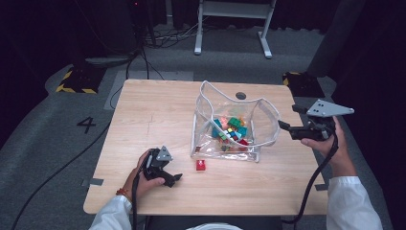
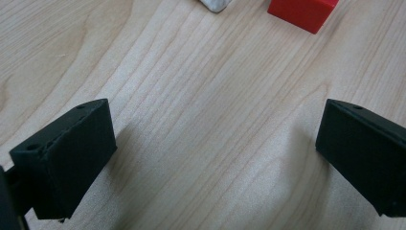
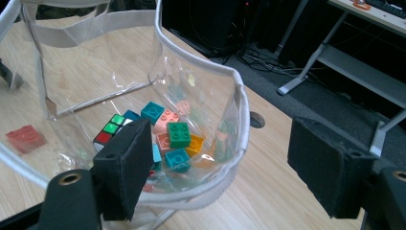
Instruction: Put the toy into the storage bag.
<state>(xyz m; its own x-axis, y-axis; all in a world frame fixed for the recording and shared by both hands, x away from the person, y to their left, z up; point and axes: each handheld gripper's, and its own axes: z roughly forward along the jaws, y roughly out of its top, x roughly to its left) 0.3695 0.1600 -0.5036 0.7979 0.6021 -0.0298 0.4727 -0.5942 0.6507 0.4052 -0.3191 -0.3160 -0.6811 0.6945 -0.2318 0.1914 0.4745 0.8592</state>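
Note:
A clear plastic bag (image 1: 206, 103) with white trim stands open on the wooden table (image 1: 158, 110). It holds several coloured bricks (image 1: 233, 125) and a small puzzle cube (image 3: 111, 130). A lone red brick (image 1: 200, 165) lies on the table just in front of the bag. My left gripper (image 1: 174, 179) rests low over the table left of that brick, jaws open and nothing between them; the red brick (image 2: 302, 13) lies ahead of the jaws. My right gripper (image 1: 291, 118) hovers at the bag's right side, open, with the bag's rim (image 3: 242, 115) in front of its jaws.
A round cable hole (image 1: 241, 95) sits in the table behind the bag. The table's right edge is close to my right hand. A white desk frame (image 1: 233, 19) and cables lie on the floor beyond the table.

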